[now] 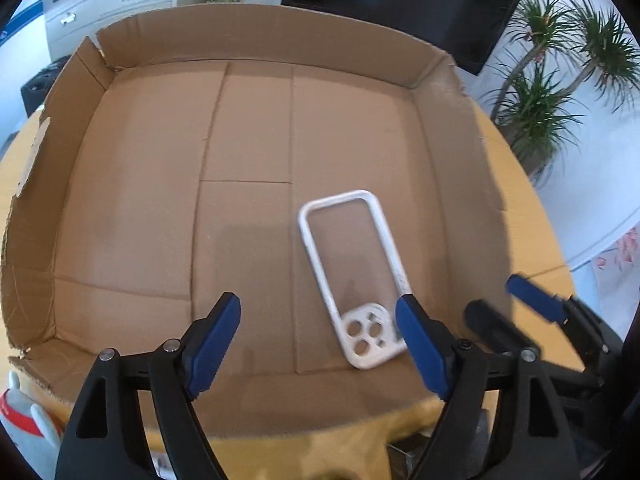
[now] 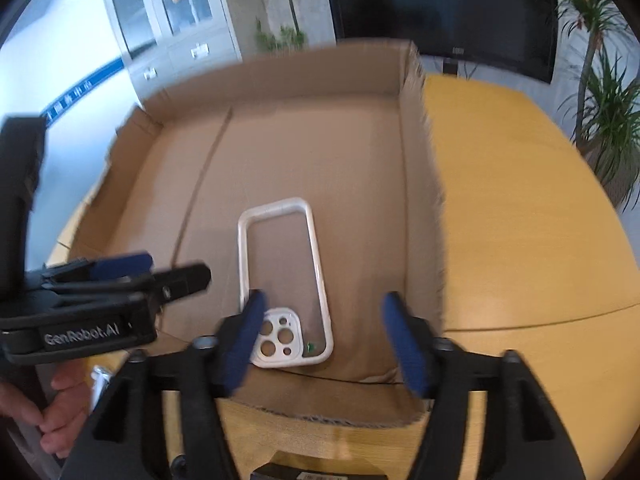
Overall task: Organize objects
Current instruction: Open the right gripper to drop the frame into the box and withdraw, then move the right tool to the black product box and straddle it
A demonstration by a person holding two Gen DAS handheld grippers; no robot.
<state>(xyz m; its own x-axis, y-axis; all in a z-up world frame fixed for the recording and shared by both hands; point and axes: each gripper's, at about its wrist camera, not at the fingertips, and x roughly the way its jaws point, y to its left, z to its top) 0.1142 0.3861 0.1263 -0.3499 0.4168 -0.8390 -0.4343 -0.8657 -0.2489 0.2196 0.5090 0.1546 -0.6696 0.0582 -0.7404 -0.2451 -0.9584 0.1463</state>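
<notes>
Left black two-finger gripper with blue pads (image 1: pixel 318 344): jaws spread wide, nothing between them, pointing forward and downward. Right black two-finger gripper with blue pads (image 2: pixel 322 344): likewise spread wide and unloaded (its image is slightly blurred). Both sit close side by side. The person's bare hand (image 2: pixel 56 404) grips the left unit's handle.

Bright, even daylight fills both views; fisheye distortion bends the cardboard box (image 1: pixel 256 32) walls and darkens the corners; a soft shadow falls on the box floor in the left wrist view; motion blur smears the right wrist view, especially the box's edges
</notes>
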